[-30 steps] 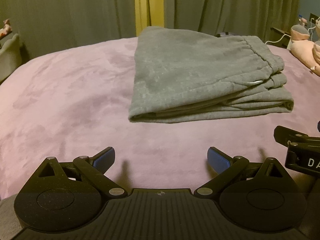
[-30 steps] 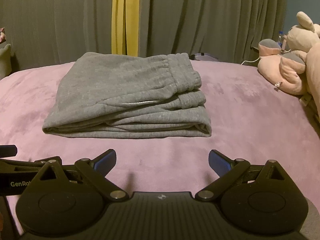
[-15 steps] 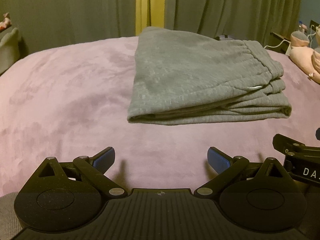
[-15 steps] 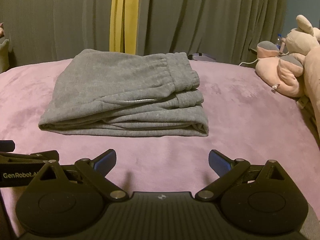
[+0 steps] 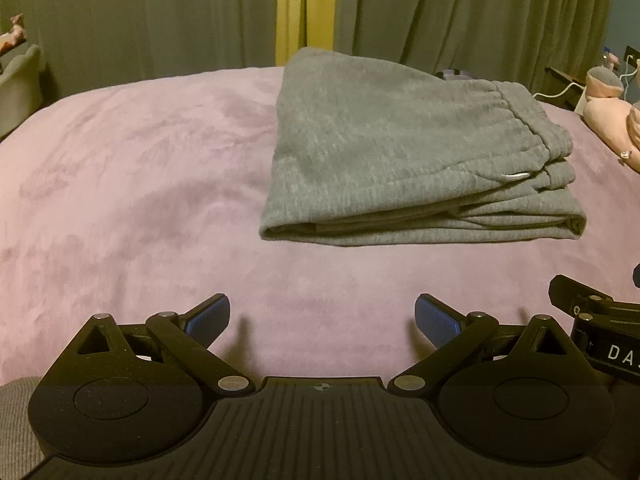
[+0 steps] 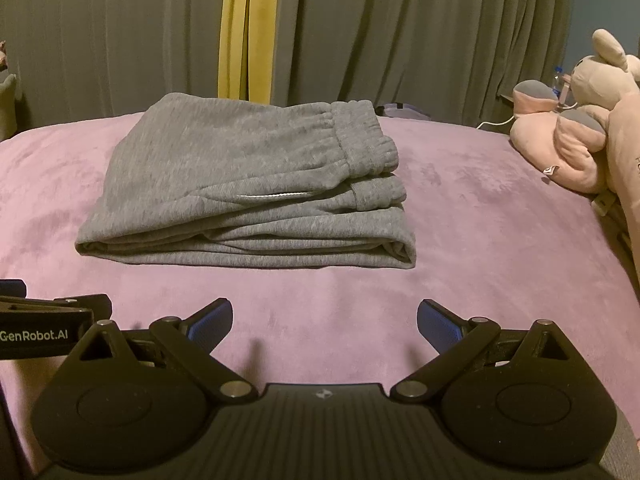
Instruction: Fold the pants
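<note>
The grey pants [image 5: 408,160] lie folded into a thick, squarish stack on the purple blanket [image 5: 140,200], sitting right of centre in the upper half of the left wrist view and left of centre in the right wrist view [image 6: 248,188]. The elastic waistband [image 6: 360,140] is on top at the stack's right side, the layered fold edges face the cameras, and a thin pale line, perhaps a pocket trim or a drawstring tip, shows on the near face of the top layer. Nothing touches the stack. The left gripper [image 5: 322,316] sits at the bottom of its own frame with its blue-padded fingers [image 5: 208,320] spread wide and nothing between them, held over bare blanket well short of the pants. The right gripper [image 6: 324,320] is in the same pose at the bottom of its frame, fingers [image 6: 438,326] spread apart and empty, also short of the near edge of the pants. Each tool's side pokes into the other's view: the right one at the lower right edge of the left view, the left one at the lower left edge of the right view. Pink plush toys [image 6: 580,136] rest at the right edge of the frame, apart from the pants. Behind the bed hang grey-green curtains [image 6: 380,32] with a yellow strip [image 6: 244,28] at the upper centre.
</note>
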### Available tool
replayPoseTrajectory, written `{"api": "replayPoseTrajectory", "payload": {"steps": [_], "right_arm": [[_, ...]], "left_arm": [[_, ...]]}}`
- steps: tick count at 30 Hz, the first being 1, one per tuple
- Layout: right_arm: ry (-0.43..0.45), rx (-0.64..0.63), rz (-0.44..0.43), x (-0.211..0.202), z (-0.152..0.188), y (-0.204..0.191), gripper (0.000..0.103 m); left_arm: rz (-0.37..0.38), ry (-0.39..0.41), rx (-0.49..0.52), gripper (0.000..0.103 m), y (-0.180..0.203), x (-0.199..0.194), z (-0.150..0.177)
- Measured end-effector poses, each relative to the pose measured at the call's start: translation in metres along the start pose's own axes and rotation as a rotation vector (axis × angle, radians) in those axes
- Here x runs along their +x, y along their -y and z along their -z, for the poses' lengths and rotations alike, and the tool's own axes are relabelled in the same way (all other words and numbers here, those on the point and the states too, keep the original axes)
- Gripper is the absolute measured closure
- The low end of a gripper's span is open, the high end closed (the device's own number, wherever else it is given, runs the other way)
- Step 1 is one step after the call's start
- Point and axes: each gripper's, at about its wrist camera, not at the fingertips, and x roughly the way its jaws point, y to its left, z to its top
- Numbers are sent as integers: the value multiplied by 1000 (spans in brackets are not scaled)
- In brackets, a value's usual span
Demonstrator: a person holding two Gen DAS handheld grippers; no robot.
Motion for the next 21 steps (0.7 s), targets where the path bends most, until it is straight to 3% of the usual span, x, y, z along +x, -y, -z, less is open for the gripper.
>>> {"api": "replayPoseTrajectory", "payload": {"steps": [21], "right_arm": [[-10,2,8,1,2,-2,4]], "left_arm": [[-9,-9,8,1,2,1,3]]}}
